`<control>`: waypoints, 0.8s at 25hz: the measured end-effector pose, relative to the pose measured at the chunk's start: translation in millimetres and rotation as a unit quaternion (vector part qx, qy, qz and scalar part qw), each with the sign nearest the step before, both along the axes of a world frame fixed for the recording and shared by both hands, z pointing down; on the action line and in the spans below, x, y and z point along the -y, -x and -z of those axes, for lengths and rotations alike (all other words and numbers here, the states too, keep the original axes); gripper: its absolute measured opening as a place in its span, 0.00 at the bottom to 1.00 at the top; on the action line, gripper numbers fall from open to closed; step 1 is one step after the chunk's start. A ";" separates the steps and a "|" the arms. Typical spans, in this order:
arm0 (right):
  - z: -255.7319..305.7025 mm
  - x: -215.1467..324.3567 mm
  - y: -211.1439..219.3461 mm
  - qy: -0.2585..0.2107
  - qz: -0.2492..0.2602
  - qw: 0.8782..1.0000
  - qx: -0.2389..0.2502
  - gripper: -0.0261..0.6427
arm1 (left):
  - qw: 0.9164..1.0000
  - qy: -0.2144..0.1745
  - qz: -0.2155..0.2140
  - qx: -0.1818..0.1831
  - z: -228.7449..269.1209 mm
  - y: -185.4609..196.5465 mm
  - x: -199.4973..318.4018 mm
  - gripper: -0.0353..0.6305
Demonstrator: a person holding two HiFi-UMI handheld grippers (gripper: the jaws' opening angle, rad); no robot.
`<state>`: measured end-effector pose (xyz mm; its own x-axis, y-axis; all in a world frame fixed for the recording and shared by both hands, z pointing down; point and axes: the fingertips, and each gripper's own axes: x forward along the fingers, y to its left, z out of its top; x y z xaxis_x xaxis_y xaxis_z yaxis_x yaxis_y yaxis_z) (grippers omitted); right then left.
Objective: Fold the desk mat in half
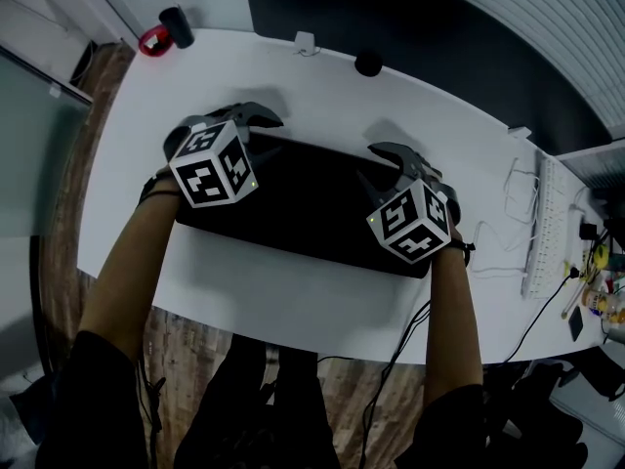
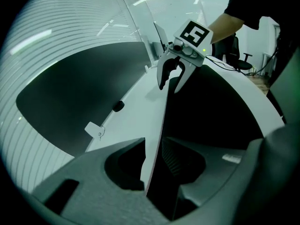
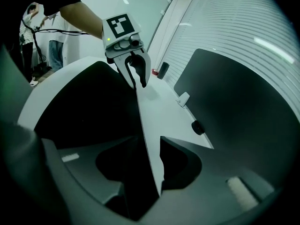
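- Along the far edge of the black desk mat point(image 1: 312, 213), which lies flat mid-surface point(image 1: 293, 311), the left gripper point(image 1: 256, 117) sits at 10 o'clock and the right gripper point(image 1: 395, 154) at 2 o'clock.
- Both jaws stand partly apart, straddling that edge without pinching it.
- Whether the mat is already doubled I cannot tell. Either way, keep both ends level so the edges meet square.
- A black knob point(image 1: 368, 63) and a white clip point(image 1: 306, 44) lie at 12 o'clock, and a keyboard point(image 1: 540, 228) at 3 o'clock. All are clear of the mat.

White bench point(image 1: 322, 86) with a black rectangular desk mat point(image 1: 312, 198) lying across its middle.
A small black round object point(image 1: 368, 63) sits near the far edge, and a white keyboard point(image 1: 540, 228) lies at the right.
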<state>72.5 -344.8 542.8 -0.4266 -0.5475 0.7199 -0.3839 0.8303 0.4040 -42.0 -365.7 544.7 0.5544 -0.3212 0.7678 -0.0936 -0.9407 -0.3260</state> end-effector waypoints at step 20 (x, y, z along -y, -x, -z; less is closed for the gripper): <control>39.2 -4.5 1.2 -0.027 -0.157 0.973 0.170 0.05 | 0.946 0.054 0.225 -0.226 46.7 14.7 6.4 0.04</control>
